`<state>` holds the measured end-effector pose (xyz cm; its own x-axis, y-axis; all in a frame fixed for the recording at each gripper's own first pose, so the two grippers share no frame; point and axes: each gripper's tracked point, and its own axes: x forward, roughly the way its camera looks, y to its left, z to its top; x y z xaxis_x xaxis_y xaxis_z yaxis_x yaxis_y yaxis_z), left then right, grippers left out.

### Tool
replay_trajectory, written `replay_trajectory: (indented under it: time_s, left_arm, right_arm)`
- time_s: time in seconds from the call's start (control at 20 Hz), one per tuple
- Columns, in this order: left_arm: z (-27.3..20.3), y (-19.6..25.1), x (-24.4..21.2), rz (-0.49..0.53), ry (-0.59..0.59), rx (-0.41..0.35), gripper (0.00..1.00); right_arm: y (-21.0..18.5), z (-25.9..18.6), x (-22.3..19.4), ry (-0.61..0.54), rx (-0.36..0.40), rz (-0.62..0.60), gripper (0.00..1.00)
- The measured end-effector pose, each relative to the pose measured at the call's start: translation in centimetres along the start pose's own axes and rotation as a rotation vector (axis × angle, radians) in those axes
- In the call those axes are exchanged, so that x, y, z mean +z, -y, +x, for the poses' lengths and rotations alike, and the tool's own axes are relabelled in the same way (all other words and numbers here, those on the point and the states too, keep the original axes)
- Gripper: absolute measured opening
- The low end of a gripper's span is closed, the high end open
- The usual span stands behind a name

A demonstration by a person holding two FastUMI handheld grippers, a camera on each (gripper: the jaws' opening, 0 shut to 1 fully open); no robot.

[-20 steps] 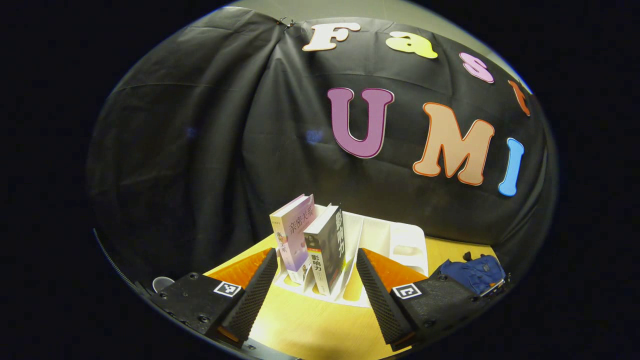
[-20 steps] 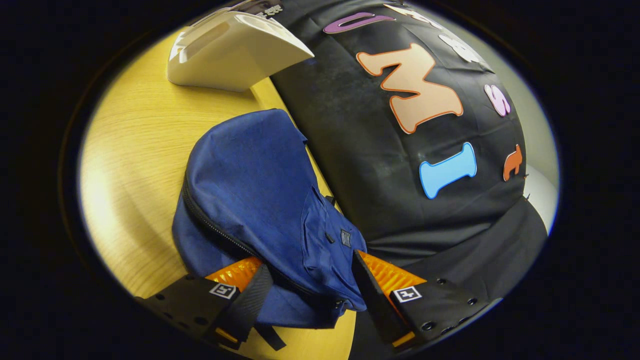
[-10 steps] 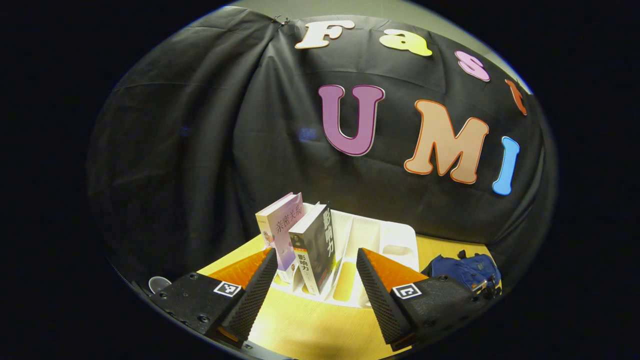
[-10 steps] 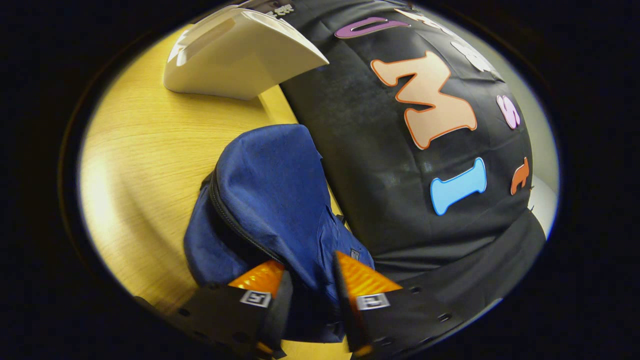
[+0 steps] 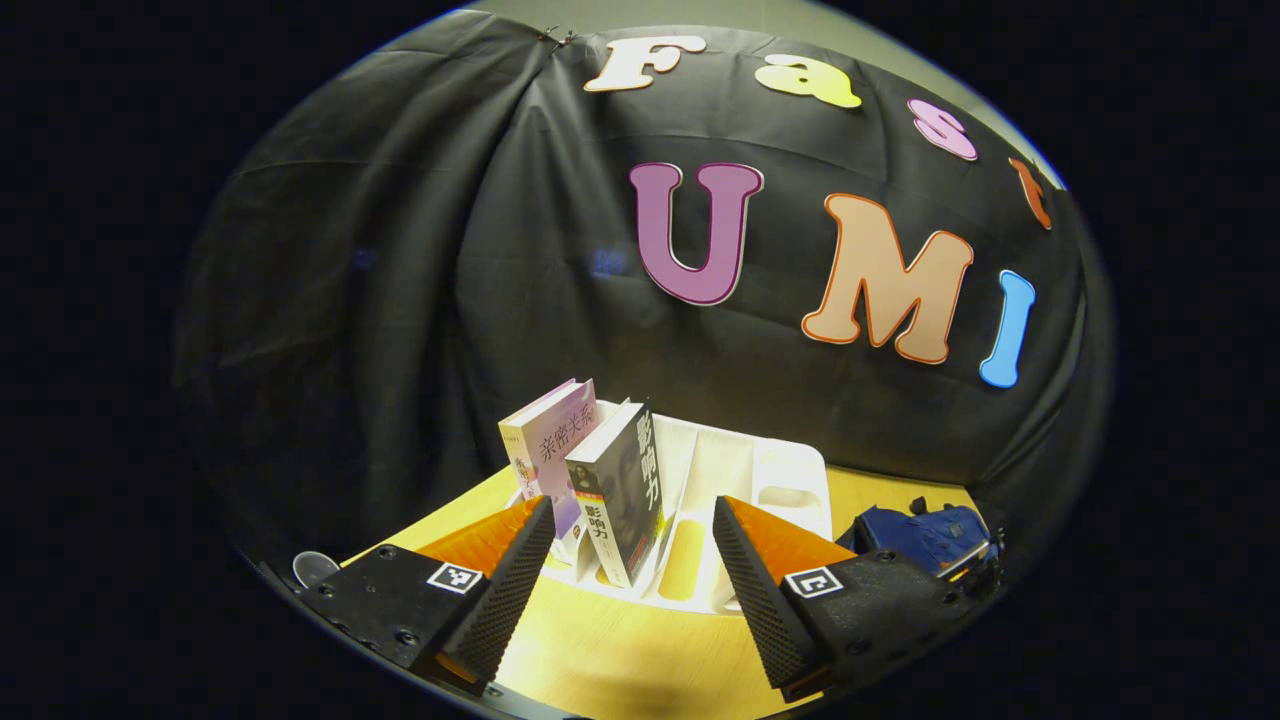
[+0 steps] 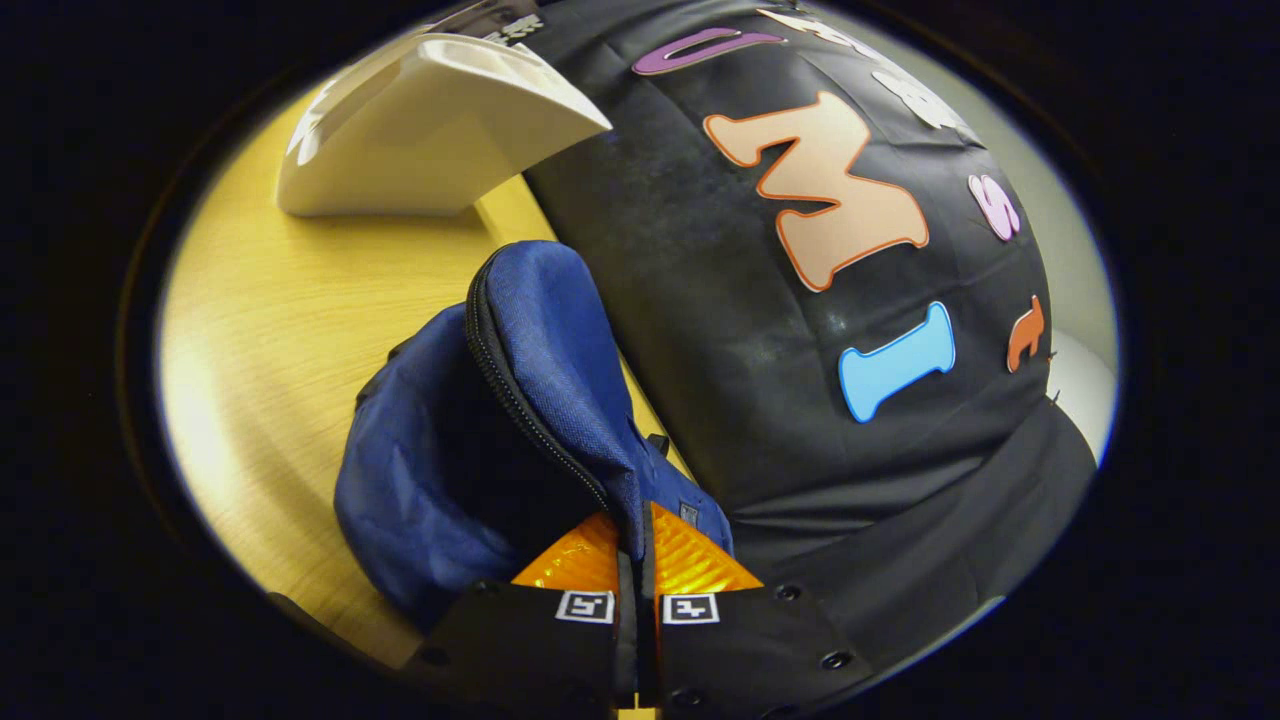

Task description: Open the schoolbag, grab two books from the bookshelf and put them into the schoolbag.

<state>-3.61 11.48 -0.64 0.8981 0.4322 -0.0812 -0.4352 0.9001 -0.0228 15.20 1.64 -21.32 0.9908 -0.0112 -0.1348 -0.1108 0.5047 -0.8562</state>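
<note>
Right tongs (image 6: 634, 560): the two fingers are pressed together on the zip-edged flap of the soft navy-blue fabric schoolbag (image 6: 450, 470), which lies on the pale yellow wood-grain tabletop (image 6: 270, 330) just beside the black cloth wall. The flap stands raised and a dark opening shows beneath it, so the bag appears partly open. The cloth is limp and light; it will probably fold and sag rather than hold its mouth open, and the stitched zip edge seems the firmest place to pinch. Left tongs (image 5: 634, 570): the fingers stand apart, clamped on nothing, above the tabletop and facing the white moulded plastic bookshelf (image 5: 770, 470) with upright dividers. Two books stand in its slots, leaning: a pale lilac-and-white paperback (image 5: 548, 450) and, just beside it, a black-covered paperback (image 5: 622, 490). Both look stiff, moderately heavy and smooth-jacketed, hence liable to slip; a grip across the covers near the upper spine, where each rises clear of the dividers, seems best. Room: open tabletop lies between the bookshelf and the schoolbag, which sit near each other along the back edge; the wall closes off the far side, and the near tabletop edge runs just below the left tongs.
</note>
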Motion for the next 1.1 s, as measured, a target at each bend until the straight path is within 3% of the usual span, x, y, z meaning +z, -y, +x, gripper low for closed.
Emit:
replay_trajectory:
  time_s: [0.35, 0.55, 1.1]
  left_arm:
    - [2.6, -1.3, -0.4, 0.062, -0.064, 0.014, 0.92]
    - [5.0, -1.9, -0.4, 0.038, -0.128, -0.013, 0.92]
    - [10.9, -3.5, -1.8, 0.073, -0.511, -0.098, 0.92]
  right_arm:
    - [3.4, 0.3, 0.5, -0.009, -0.039, 0.090, 0.05]
    - [4.7, 0.5, 0.5, -0.016, -0.042, 0.128, 0.04]
    - [4.9, 0.9, 0.2, -0.045, -0.011, 0.174, 0.05]
